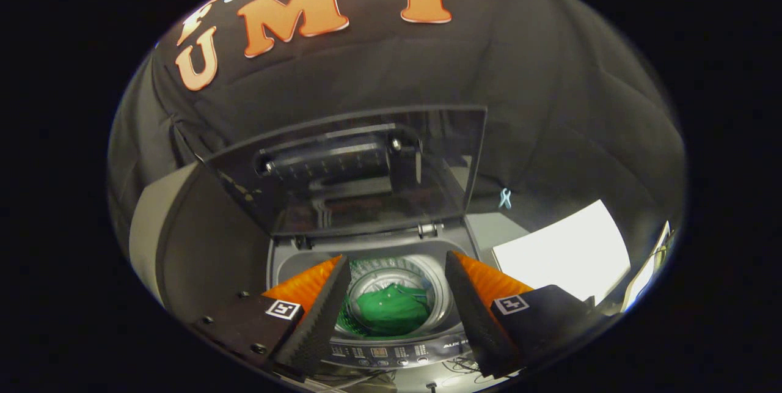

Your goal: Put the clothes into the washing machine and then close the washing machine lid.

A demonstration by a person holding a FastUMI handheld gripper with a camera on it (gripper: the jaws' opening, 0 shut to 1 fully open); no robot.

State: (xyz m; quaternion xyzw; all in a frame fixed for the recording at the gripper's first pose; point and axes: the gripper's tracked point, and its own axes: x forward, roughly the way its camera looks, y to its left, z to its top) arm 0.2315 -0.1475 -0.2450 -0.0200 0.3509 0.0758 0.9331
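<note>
Hovering gripper (397, 295), jaws apart | clothes (391, 308) in drum | lid (366, 167) up

Hand-held gripper (397, 295) seen from own camera, pointing forward and downward. Two fingers spread wide, clear gap between them, nothing pressed by either. Left finger (317, 313) and right finger (473, 313) angle inward toward far ends, tips well apart. Ridged pads on inner faces look across gap at each other. Each finger carries square marker tag on block at its base. Both fingers bare, touching nothing. Gripper held high, roughly level side to side. Holder's hand not visible.
</note>
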